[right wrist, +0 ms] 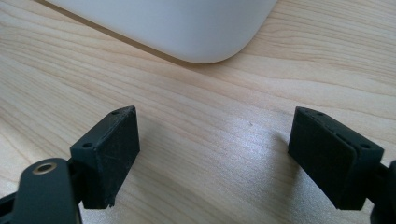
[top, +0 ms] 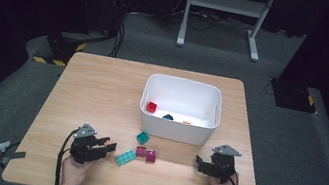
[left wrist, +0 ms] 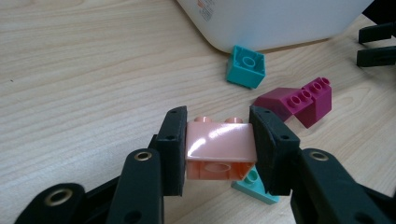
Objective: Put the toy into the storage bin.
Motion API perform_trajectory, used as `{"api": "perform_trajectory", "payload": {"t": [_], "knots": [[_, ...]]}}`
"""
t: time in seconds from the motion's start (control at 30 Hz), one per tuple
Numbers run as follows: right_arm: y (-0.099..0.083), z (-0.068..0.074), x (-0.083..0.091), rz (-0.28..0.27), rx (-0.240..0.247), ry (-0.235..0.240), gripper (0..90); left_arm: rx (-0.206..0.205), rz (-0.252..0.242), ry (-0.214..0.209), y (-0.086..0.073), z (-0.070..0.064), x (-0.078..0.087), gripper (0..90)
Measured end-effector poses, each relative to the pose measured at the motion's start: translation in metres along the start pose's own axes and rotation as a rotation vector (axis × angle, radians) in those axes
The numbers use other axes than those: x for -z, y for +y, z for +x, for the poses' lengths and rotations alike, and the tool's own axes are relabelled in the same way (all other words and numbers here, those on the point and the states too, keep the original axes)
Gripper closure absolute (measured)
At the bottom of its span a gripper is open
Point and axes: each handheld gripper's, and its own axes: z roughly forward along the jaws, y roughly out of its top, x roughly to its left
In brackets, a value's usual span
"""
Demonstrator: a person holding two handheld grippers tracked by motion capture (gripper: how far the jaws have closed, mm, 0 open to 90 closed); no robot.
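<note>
My left gripper (left wrist: 217,133) is shut on a peach two-stud brick (left wrist: 219,151), held just above the table with its studs pointing away. In the high view this left gripper (top: 108,145) sits at the front left, beside a long teal brick (top: 125,157). Beyond it lie a small teal brick (left wrist: 246,66) and two magenta bricks (left wrist: 299,100). My right gripper (right wrist: 219,154) stands open over bare wood, with nothing between its jaws, near a corner of the white bin (right wrist: 173,23). From above, the right gripper (top: 201,164) is at the front right.
The white bin (top: 177,130) stands at the table's centre right and holds a red brick (top: 151,106), a dark brick (top: 167,116) and a small orange piece (top: 187,122). The wooden table (top: 96,91) has open room on its left half. A metal stand (top: 225,4) is on the floor behind.
</note>
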Motion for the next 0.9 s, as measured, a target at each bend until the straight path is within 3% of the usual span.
{"api": "perform_trajectory", "payload": {"t": [0.67, 0.9], "knots": [[0.000, 0.000, 0.000, 0.000, 0.000, 0.000, 16.3, 0.006, -0.045, -0.016, 0.029, 0.005, 0.008, 58.7], [0.000, 0.000, 0.000, 0.000, 0.002, 0.000, 16.3, -0.002, -0.062, -0.025, 0.046, 0.004, 0.010, 58.7]]}}
